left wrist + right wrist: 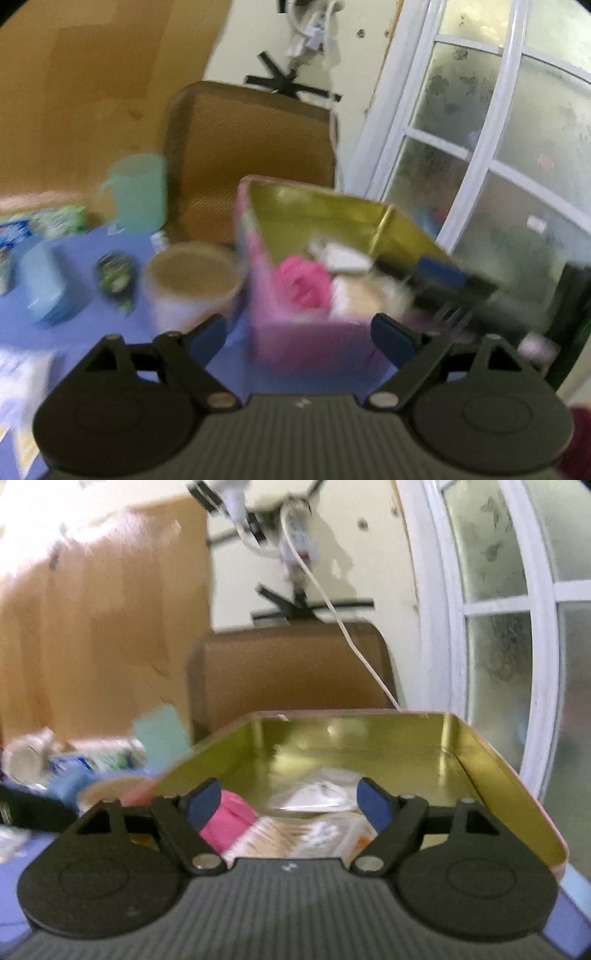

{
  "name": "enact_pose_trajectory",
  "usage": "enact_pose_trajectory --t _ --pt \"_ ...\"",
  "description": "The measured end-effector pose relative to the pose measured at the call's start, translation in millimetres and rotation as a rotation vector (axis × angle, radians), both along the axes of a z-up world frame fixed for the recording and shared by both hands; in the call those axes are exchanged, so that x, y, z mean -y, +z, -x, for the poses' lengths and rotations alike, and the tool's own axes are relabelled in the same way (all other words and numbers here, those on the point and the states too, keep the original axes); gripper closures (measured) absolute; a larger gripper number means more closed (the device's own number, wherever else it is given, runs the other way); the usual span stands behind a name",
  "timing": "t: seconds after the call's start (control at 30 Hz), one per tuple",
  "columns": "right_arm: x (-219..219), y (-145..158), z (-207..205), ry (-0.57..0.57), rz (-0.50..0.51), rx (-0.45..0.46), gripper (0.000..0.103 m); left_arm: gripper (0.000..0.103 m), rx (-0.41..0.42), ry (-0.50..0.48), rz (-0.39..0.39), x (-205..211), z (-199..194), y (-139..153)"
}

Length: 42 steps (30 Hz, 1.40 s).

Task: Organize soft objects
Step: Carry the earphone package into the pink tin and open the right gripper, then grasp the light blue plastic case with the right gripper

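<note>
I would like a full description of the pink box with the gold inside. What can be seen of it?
The rectangular pink box with a shiny gold inside looks like a metal tin. It is open at the top, with straight walls and rounded corners, and it stands upright on the blue tabletop. Inside lie a bright pink soft bundle, clear plastic packets and a pack of cotton swabs. A round white container stands close at its left side; whether they touch is unclear.

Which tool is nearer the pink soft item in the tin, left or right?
Right. The right tool hangs open at the tin's near edge, the pink item just past its fingertips. The left tool, also open, sits back outside the tin's pink wall.
</note>
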State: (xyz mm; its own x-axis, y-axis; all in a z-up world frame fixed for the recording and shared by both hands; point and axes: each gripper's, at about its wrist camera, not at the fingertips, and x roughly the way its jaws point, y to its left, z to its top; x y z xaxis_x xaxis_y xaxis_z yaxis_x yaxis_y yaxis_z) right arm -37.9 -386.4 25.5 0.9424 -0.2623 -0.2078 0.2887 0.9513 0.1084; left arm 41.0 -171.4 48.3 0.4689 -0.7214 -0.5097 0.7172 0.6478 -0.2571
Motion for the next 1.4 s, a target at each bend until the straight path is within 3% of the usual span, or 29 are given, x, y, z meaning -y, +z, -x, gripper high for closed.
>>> enact_pose_trajectory --t 0.13,0.23,0.37,0.47,0.6,0.67,0.73,0.77,0.93,1.07,1.17,1.33,1.4 --pt "-34 13 1 0.178 -0.023 0.020 0.056 0.015 -0.009 0.123 -0.039 -67 1 -18" --pt "-66 24 -25 0.353 -0.038 -0.026 0.064 0.014 0.001 0.264 -0.051 -118 -7 -27" --pt "-118 39 -90 0.530 -0.121 -0.147 0.063 0.014 0.031 0.425 -0.037 -164 -17 -33" --pt "-152 36 -147 0.578 -0.137 -0.244 0.057 0.016 0.056 0.489 -0.001 -180 -18 -44" --pt "-202 14 -211 0.543 -0.021 -0.376 0.031 0.014 0.017 0.529 0.085 -194 -26 -46" --pt "-216 -4 -239 0.513 0.017 -0.448 0.031 0.014 -0.001 0.527 0.109 -198 -27 -46" --pt "-221 -21 -255 0.490 0.051 -0.516 0.047 0.014 -0.017 0.531 0.124 -202 -29 -47" --pt "-220 -25 -255 0.487 0.044 -0.512 0.047 0.014 -0.024 0.530 0.133 -204 -29 -48" --pt "-200 -10 -209 0.498 -0.067 -0.461 0.047 0.014 -0.034 0.512 0.156 -209 -29 -49" --pt "-168 1 -126 0.541 -0.188 -0.384 0.047 0.014 -0.059 0.447 0.198 -207 -20 -44" --pt "-154 -10 -62 0.526 -0.140 -0.378 0.047 0.014 -0.128 0.314 0.246 -188 -3 -37" --pt "-147 -29 10 0.540 -0.113 -0.412 0.046 0.013 -0.236 0.180 0.176 -138 13 -38" --pt "-149 -31 22 0.542 -0.086 -0.385 0.038 0.013 -0.279 0.175 0.129 -122 13 -45"
